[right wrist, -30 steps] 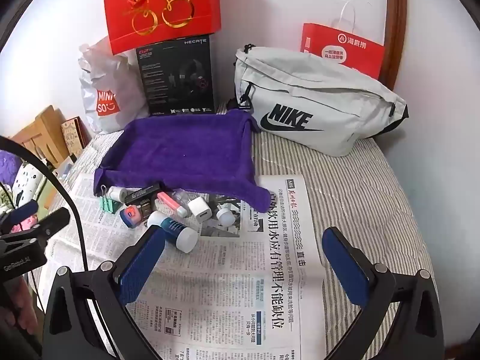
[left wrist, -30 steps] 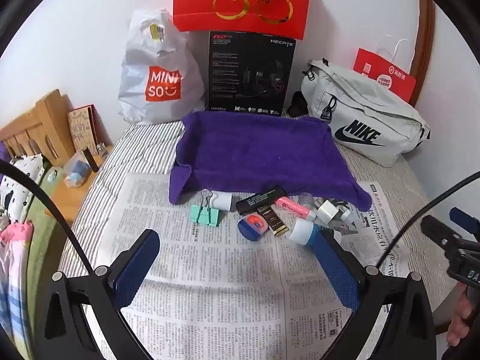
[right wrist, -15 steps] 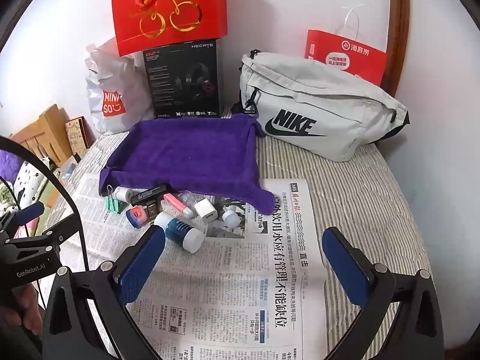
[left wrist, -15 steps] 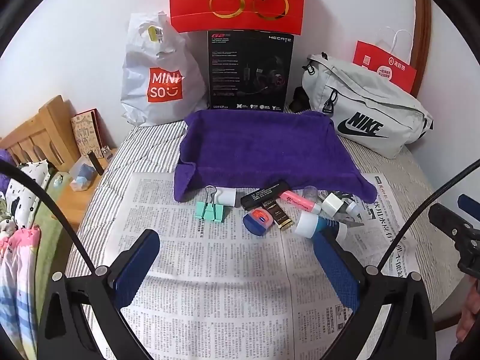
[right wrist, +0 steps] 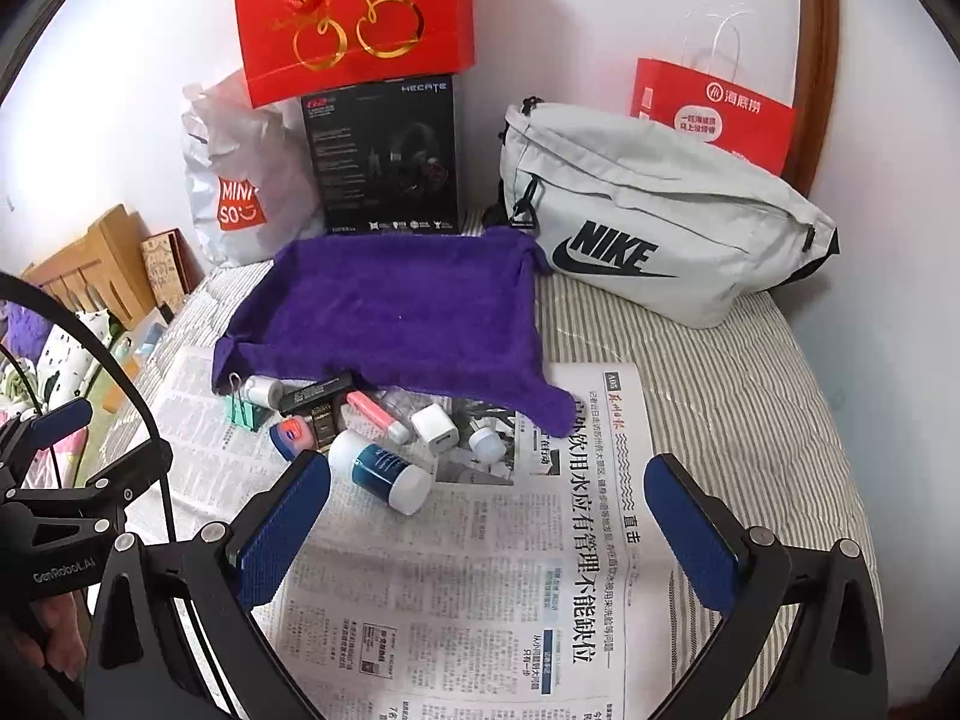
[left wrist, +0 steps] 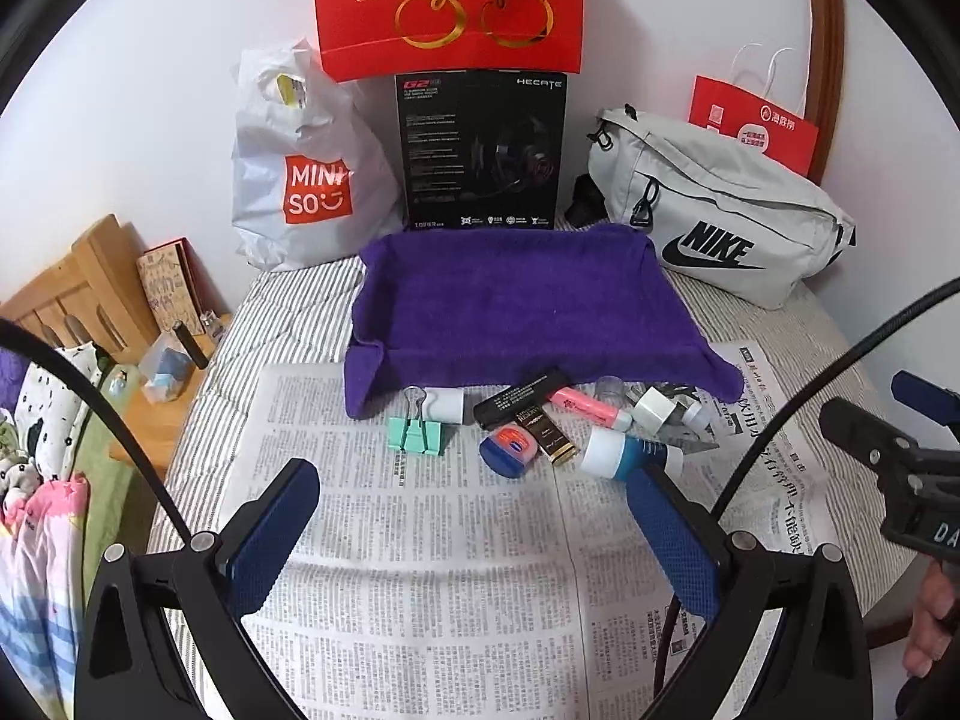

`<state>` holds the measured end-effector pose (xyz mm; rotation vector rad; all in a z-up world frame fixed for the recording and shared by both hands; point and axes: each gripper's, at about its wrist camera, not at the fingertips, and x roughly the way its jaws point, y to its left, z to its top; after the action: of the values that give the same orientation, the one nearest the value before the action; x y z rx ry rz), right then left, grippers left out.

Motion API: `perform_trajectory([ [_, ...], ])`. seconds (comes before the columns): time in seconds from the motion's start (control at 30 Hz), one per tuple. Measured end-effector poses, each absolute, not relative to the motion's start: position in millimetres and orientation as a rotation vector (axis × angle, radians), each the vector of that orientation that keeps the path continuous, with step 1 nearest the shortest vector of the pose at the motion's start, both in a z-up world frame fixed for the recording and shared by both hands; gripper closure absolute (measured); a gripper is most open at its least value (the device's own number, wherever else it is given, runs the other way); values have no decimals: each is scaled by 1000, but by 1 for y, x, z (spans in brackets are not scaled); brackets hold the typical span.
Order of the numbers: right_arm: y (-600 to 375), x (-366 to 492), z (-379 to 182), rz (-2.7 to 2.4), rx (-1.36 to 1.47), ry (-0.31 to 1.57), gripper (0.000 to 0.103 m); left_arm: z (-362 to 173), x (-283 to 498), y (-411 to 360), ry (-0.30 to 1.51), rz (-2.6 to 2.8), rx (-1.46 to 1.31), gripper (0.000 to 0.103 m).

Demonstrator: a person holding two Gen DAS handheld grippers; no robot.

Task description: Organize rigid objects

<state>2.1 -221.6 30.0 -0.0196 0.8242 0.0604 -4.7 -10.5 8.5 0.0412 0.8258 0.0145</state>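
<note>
Several small objects lie in a row on newspaper in front of a purple cloth tray: a mint binder clip, a small white cylinder, a black tube, a blue and red round tin, a pink tube, a white charger cube and a blue bottle with white caps. My left gripper hovers open over the newspaper, short of the row. My right gripper is open too, its left finger close to the blue bottle.
Against the wall stand a white Miniso bag, a black headset box under a red gift bag, a grey Nike bag and a red paper bag. A wooden headboard and shelf lie left. A hand shows at the right edge.
Both grippers have pulled back slightly and risen, so the row of objects sits a little farther ahead. Both stay open and hold nothing. No object has moved.
</note>
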Motion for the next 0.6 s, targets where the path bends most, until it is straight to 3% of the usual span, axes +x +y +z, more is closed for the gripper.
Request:
perform_trajectory([
  [0.6, -231, -8, 40, 28, -14, 807, 0, 11, -8, -1, 819, 30, 33, 0],
])
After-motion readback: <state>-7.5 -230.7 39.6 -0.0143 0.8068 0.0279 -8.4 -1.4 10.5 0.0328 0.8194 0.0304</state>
